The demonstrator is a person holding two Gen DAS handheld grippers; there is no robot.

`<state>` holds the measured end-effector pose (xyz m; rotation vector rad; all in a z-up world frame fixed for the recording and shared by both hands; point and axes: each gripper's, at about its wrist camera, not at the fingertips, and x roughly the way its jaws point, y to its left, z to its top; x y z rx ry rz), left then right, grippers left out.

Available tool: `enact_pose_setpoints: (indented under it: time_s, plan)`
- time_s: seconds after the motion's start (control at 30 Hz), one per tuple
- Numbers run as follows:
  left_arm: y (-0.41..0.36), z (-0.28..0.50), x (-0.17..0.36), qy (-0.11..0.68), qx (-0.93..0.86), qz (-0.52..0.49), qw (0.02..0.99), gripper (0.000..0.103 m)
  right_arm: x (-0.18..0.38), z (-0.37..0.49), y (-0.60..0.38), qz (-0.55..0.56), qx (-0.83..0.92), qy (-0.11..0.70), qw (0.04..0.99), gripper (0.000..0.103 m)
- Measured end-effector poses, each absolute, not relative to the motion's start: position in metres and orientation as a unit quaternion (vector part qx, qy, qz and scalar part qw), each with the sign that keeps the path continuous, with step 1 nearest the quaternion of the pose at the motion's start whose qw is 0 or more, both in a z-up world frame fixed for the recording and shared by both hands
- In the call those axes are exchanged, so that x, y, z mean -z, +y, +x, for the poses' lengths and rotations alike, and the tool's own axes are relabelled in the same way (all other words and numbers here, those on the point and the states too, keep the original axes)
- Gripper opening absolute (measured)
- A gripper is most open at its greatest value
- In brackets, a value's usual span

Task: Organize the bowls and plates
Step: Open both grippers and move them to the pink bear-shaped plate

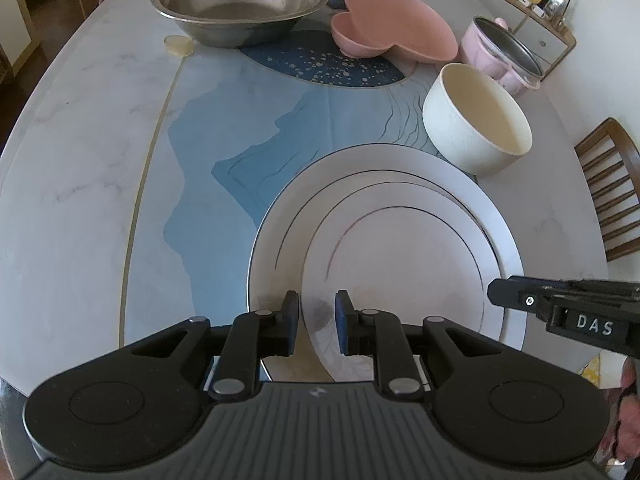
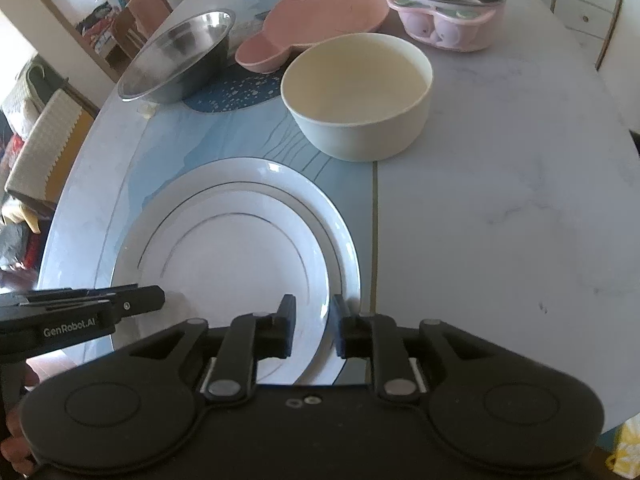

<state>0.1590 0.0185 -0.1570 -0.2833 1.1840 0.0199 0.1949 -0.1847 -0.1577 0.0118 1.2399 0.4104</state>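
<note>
Two white plates sit stacked on the marbled table (image 1: 80,160) near its edge: smaller plate (image 1: 400,264) on larger plate (image 1: 500,220). Going left to right: steel bowl (image 1: 236,0) far left, pink divided dish (image 1: 384,24) touching it, cream bowl (image 1: 476,120) just beyond the plates, pink pot (image 1: 500,52) behind it. Your left gripper (image 1: 317,322) hovers over the stack's left rim, jaws slightly apart, nothing pinched. Your right gripper (image 2: 312,330) straddles the plates' right rim, pads narrowly apart, not pressing. Readable text: "GenRobot.AI" on the left gripper's side, "DAS" on the right one's.
</note>
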Motion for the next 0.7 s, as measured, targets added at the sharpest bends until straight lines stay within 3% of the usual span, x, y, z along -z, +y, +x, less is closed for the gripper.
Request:
enact_pose_setpoints:
  time_s: [0.17,0.3,0.47,0.57,0.6,0.63,0.7]
  plan:
    - [0.02,0.158,0.155,0.557,-0.011,-0.128,0.82,0.018,0.152,0.196,-0.188,-0.001,-0.198,0.573,0.796,0.027]
    - [0.026,0.154,0.15,0.552,-0.008,-0.126,0.824,0.018,0.146,0.195,-0.191,0.009,-0.208,0.565,0.798,0.036]
    - [0.025,0.144,0.134,0.532,-0.01,-0.102,0.84,0.02,0.134,0.189,-0.193,0.011,-0.222,0.546,0.808,0.038]
    - [0.025,0.135,0.117,0.503,-0.01,-0.093,0.859,0.05,0.117,0.183,-0.191,0.004,-0.236,0.522,0.82,0.041]
    - [0.024,0.132,0.111,0.49,-0.012,-0.09,0.867,0.065,0.111,0.181,-0.191,0.001,-0.24,0.512,0.825,0.046]
    - [0.023,0.128,0.103,0.474,-0.015,-0.086,0.876,0.071,0.105,0.179,-0.191,-0.001,-0.241,0.503,0.83,0.05]
    - [0.021,0.123,0.09,0.453,-0.011,-0.076,0.888,0.072,0.092,0.174,-0.19,-0.004,-0.246,0.487,0.838,0.055]
